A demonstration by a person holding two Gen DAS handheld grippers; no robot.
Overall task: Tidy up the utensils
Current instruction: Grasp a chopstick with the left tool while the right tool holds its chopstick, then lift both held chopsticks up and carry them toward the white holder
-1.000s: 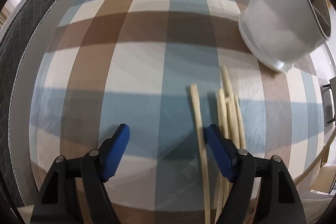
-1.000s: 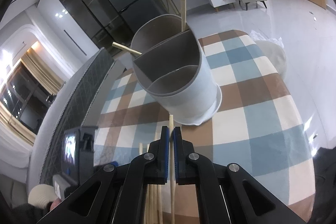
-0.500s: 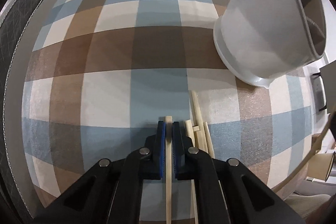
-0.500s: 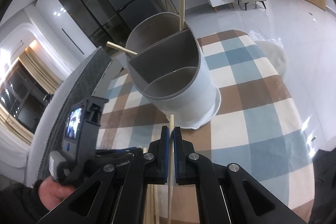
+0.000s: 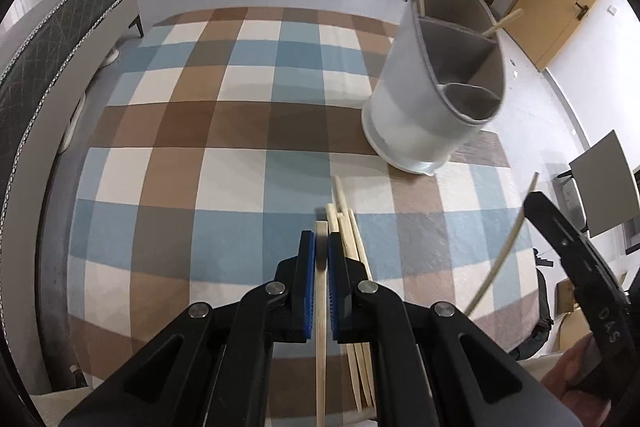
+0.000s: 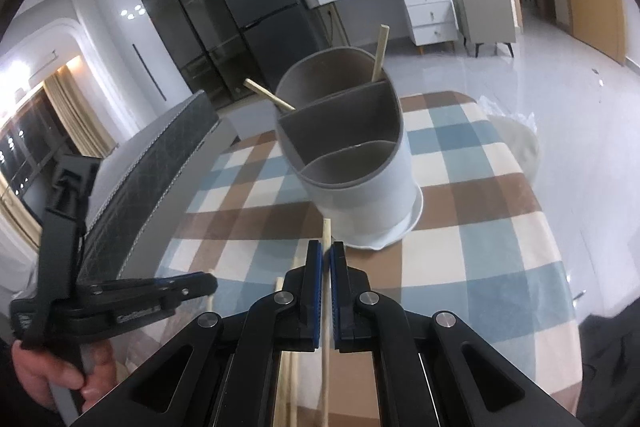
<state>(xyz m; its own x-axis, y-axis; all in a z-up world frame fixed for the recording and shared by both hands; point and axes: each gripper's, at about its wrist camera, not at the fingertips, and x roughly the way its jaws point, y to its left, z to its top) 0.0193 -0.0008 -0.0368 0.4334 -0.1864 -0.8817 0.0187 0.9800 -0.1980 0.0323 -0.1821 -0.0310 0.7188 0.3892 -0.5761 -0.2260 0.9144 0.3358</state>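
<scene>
Chopsticks: both grippers now loaded

Chopstick [image 5: 320,307] in the left gripper [image 5: 321,247] is new – a sec ago those jaws stood wide over the pile, now they're clamped narrow on one stick & it has come up off the cloth, tip poking just past the blue pads. Means pick-up on the left is done; what's left, by my read, is carrying it to the holder.

Right gripper [image 6: 326,259] same story as before: pinched narrow on its own chopstick [image 6: 326,307], tip showing just beyond the pads, aimed roughly at the holder.

Rest of the pile [image 5: 348,227] lies on the checked tablecloth [image 5: 200,167] just right of the left jaws, a few sticks side by side, so more rounds to go.

Holder [image 6: 352,163] stands upright further up the table, near the right gripper's stick tip but not touching. Three compartments: back one has two chopsticks [image 6: 379,53] leaning out, middle & front look empty. Both held sticks prob belong in the back w/ the others
</scene>
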